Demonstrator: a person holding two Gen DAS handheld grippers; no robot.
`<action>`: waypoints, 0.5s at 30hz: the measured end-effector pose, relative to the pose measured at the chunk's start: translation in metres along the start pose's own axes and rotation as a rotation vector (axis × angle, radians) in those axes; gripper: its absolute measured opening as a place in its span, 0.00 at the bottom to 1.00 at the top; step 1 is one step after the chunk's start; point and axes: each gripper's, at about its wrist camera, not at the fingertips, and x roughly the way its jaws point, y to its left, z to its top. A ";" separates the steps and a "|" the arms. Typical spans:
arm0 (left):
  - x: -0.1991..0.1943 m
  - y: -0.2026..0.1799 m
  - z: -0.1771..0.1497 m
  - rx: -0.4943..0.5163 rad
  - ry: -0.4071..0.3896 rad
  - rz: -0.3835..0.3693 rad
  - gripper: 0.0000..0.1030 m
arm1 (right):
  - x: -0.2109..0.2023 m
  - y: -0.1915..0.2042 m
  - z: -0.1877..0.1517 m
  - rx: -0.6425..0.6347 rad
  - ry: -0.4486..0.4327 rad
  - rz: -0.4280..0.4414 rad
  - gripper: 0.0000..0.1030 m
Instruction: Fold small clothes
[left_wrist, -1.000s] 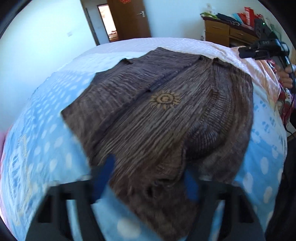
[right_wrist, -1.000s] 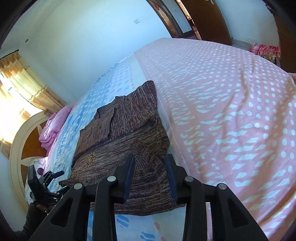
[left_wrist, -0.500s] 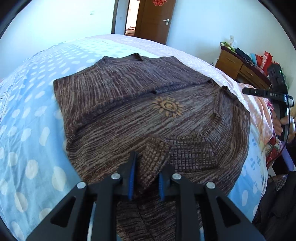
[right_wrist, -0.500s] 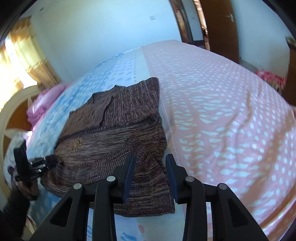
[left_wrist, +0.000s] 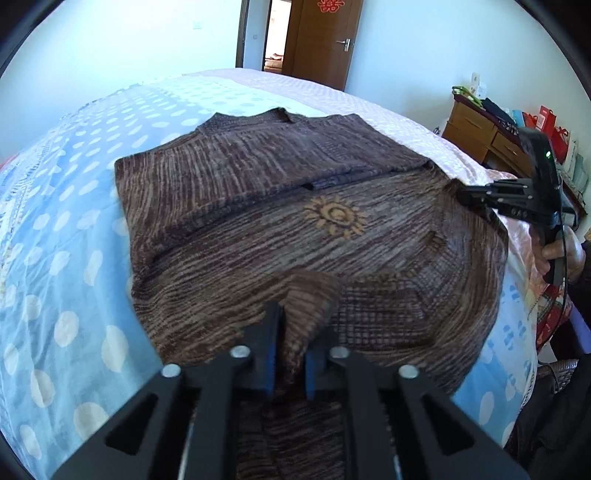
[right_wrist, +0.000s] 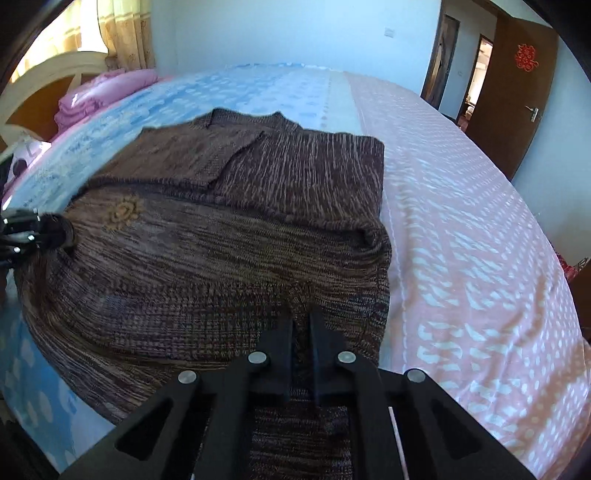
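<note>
Fingers on the left gripper (left_wrist: 290, 347) are clamped on a raised pinch of the brown knit sweater (left_wrist: 280, 229) at its near hem; fabric bunches up between the blue pads (left_wrist: 269, 363); jaws have just been closing, cloth between them. Right gripper (right_wrist: 302, 345) likewise pinched down on the sweater's near edge, by the corner next to the pink sheet (right_wrist: 461, 229); its jaws have also just been closing with knit between them.

Sweater lies flat on the bed, mostly on the blue dotted sheet (left_wrist: 62, 229), one side reaching the seam with the pink half; sun emblem (left_wrist: 335, 216) faces up; neckline sits at the far end, away from both grippers; a sleeve or panel is already laid across the upper part.

Key relation, as we read it: both grips sit on the same near edge, one toward each end; the garment's long axis runs away from the fingers toward the collar; so the fold line lies across that axis, ahead of both grippers. Neither hand is clearly nearer the collar; we judge they need to lift and carry forward together, evenly, or the hem skews.

Risk: the left pinch is a small tuft; loose knit may stretch or slip rather than bring the whole edge.
</note>
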 end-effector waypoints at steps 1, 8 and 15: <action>-0.001 -0.001 0.001 -0.006 -0.008 0.018 0.07 | -0.005 -0.002 0.000 0.017 -0.016 0.009 0.07; -0.023 0.027 0.018 -0.196 -0.087 0.008 0.07 | -0.055 -0.023 0.021 0.136 -0.161 0.058 0.07; -0.035 0.034 0.026 -0.203 -0.135 0.027 0.07 | -0.071 -0.017 0.034 0.134 -0.231 0.011 0.07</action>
